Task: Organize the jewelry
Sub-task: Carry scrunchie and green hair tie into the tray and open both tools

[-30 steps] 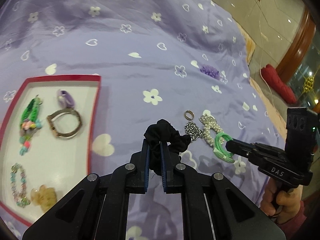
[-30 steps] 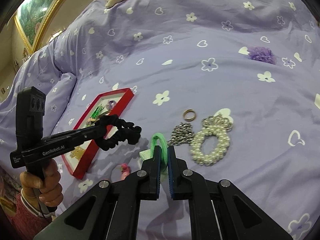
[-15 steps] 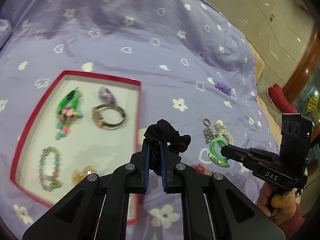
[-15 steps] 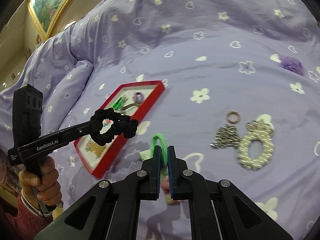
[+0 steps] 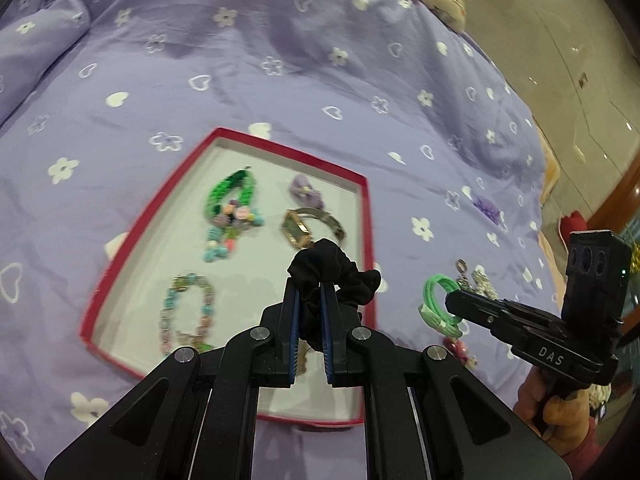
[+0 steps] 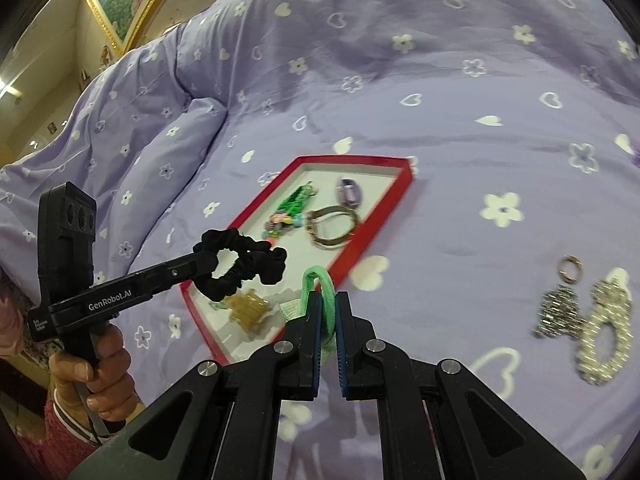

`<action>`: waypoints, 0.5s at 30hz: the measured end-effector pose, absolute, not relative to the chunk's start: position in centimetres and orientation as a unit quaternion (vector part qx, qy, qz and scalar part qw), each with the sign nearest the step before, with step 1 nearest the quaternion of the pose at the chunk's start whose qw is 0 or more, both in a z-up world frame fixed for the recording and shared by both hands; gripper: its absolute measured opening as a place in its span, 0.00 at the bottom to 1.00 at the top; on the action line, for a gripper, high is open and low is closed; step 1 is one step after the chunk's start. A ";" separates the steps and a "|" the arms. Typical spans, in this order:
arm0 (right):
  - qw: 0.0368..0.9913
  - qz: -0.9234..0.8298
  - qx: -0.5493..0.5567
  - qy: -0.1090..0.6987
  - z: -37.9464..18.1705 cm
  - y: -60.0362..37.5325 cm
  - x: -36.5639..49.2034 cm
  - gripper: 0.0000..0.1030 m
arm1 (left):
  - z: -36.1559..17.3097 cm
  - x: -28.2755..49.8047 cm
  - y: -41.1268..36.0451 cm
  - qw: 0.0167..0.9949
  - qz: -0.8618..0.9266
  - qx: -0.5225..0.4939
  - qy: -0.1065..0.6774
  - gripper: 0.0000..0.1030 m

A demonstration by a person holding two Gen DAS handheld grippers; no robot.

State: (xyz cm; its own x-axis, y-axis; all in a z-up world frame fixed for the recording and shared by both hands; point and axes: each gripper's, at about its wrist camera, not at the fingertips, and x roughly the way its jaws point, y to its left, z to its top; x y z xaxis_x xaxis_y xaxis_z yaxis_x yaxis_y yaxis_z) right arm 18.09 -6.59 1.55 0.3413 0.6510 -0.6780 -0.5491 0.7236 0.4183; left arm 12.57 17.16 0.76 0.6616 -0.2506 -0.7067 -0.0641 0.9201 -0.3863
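Your left gripper (image 5: 310,304) pinches the black scrunchie (image 5: 336,270) above the red tray (image 5: 366,216); your right gripper (image 6: 329,312) clamps the green hair tie (image 6: 318,284), loop pointing upward.

- grippers: two, left gripper (image 5: 309,292) and right gripper (image 6: 327,300)
- red tray (image 5: 366,216): one
- black scrunchie (image 5: 336,268): one
- green hair tie (image 6: 318,280): one
- watch (image 5: 308,228): one
- beaded bracelet (image 5: 186,312): one
- pearl bracelet (image 6: 604,344): one
- gold ring (image 6: 570,268): one
- silver chain (image 6: 560,314): one
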 end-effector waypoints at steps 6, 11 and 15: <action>0.806 0.387 0.043 0.446 1.2 -3.0 18.8 0.06 | -0.1 12.4 19.8 0.886 -0.028 -0.214 0.410 0.08; 0.800 0.391 0.034 0.455 0.5 -0.9 20.0 0.06 | -0.7 12.9 21.5 0.883 -0.016 -0.224 0.412 0.08; 0.796 0.388 0.028 0.464 -0.3 0.4 21.0 0.06 | -1.2 13.8 22.5 0.880 -0.009 -0.228 0.416 0.08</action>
State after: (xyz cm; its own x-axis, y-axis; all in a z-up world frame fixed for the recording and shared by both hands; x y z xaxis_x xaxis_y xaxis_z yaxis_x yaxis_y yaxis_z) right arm 20.96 0.43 -0.30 0.2687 0.6436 -0.7167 -0.5913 0.6976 0.4047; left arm 13.78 22.50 -1.22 0.6542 -0.2062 -0.7276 -0.1732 0.8957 -0.4096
